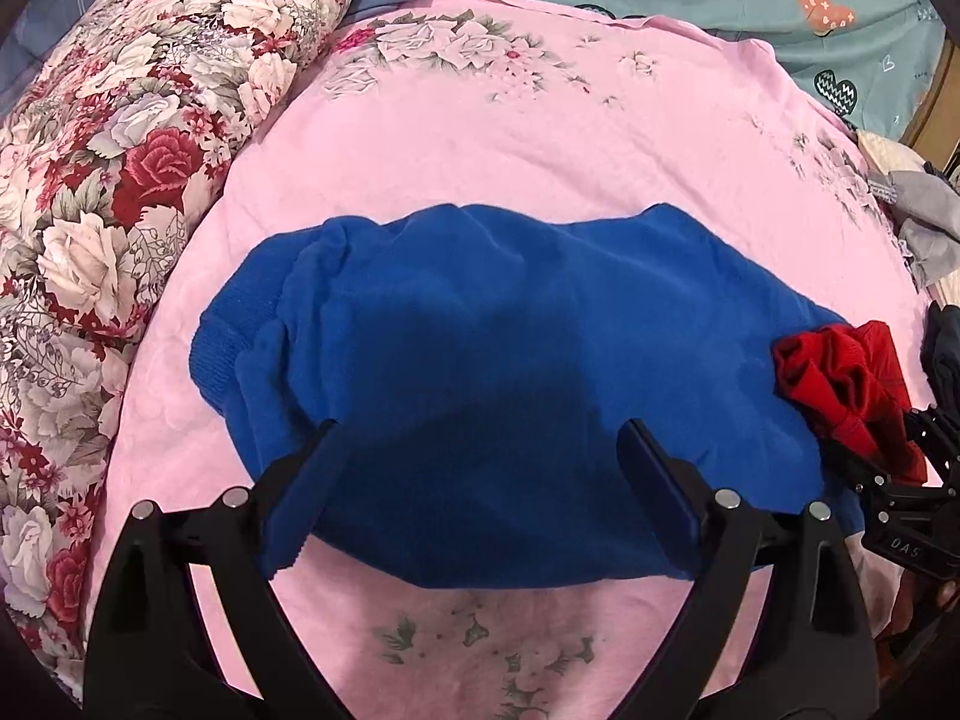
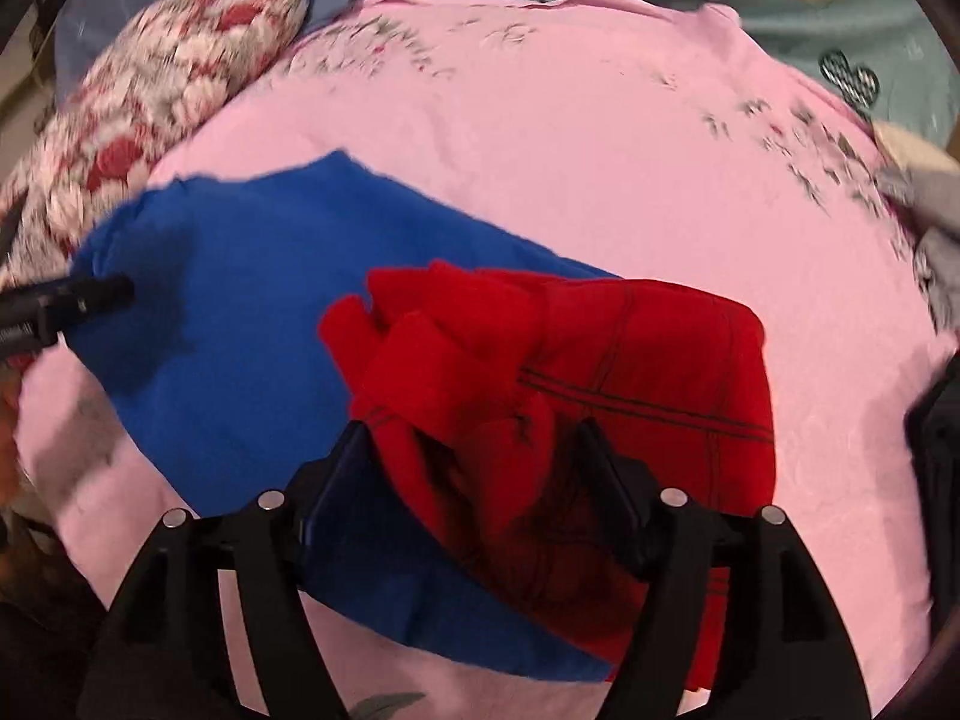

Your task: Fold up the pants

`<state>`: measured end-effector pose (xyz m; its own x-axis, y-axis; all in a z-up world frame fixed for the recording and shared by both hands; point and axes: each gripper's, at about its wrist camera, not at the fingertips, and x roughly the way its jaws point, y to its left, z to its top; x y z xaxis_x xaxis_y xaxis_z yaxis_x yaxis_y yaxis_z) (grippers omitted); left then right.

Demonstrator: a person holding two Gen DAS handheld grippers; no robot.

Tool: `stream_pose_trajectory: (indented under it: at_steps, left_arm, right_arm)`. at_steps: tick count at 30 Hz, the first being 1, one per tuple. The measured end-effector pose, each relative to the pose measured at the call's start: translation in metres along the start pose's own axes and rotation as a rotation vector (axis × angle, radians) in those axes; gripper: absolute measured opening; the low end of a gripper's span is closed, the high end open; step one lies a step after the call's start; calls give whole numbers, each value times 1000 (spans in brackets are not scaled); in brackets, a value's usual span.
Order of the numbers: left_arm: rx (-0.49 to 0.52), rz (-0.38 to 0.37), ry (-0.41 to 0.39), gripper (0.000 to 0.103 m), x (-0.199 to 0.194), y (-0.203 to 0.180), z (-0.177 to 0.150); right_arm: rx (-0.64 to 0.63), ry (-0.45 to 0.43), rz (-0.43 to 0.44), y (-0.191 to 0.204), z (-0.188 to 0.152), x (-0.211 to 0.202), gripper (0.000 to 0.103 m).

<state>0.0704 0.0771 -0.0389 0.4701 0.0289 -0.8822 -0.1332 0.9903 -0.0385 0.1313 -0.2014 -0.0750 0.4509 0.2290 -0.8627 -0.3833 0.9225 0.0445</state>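
Folded blue pants [image 1: 480, 348] lie flat on the pink blanket [image 1: 510, 144]. My left gripper [image 1: 480, 429] hovers over their near half, open wide, nothing pinched between its fingers. A bunched red garment [image 2: 576, 372] rests partly on the right end of the blue pants [image 2: 240, 312]. My right gripper [image 2: 474, 435] straddles the red bundle with its jaws spread wide; the cloth fills the gap between them. In the left wrist view the red garment [image 1: 840, 378] and the right gripper [image 1: 912, 438] sit at the right edge. One left finger [image 2: 78, 300] shows at the far left of the right wrist view.
A rolled red-and-white floral quilt [image 1: 120, 180] runs along the left. Teal bedding with hearts [image 1: 780, 6] lies at the back. Grey and cream clothes [image 1: 924, 222] are heaped at the right edge, with a dark garment [image 2: 936, 438] below them.
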Motion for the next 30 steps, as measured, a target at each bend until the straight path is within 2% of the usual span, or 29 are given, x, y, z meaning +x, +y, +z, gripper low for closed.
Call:
stream_pose_trajectory:
  at_steps: [5, 7, 9, 10, 12, 15, 17, 19, 21, 23, 25, 26, 27, 30]
  left_arm:
    - [0, -12, 3, 93, 1, 1, -2]
    - [-4, -18, 4, 93, 1, 2, -2]
    - [-6, -20, 5, 93, 2, 3, -2]
    - [-7, -19, 6, 93, 2, 4, -2]
    - [-12, -19, 8, 93, 3, 5, -2]
    - [-17, -19, 11, 93, 4, 7, -3]
    - [-15, -22, 7, 93, 3, 6, -2]
    - [-24, -29, 8, 93, 3, 8, 0]
    - [-42, -32, 14, 93, 4, 10, 1]
    - [-44, -32, 14, 93, 2, 10, 2]
    - [-29, -12, 7, 93, 0, 7, 2]
    - [-19, -4, 4, 93, -2, 5, 3]
    - [-7, -3, 0, 93, -4, 2, 4]
    - [34, -39, -14, 93, -12, -6, 9]
  right_arm:
    - [-40, 8, -66, 6, 0, 10, 73]
    - [-37, 2, -77, 4, 0, 10, 67]
    - [-9, -5, -90, -3, -1, 9, 44]
    - [27, -8, -60, -10, 0, 7, 40]
    - [87, -13, -16, -21, -2, 5, 22]
    - [183, -36, 66, -36, 0, -3, 14]
    - [208, -74, 123, -35, 5, -16, 14]
    - [182, -111, 183, -22, 12, -30, 13]
    - [133, -119, 184, -5, 18, -31, 15]
    - [108, -84, 177, 11, 20, -14, 19]
    - [113, 10, 198, 19, 20, 17, 32]
    - [103, 10, 219, 22, 18, 27, 41]
    - [93, -12, 228, 23, 18, 25, 45]
    - [107, 24, 267, 15, 22, 13, 45]
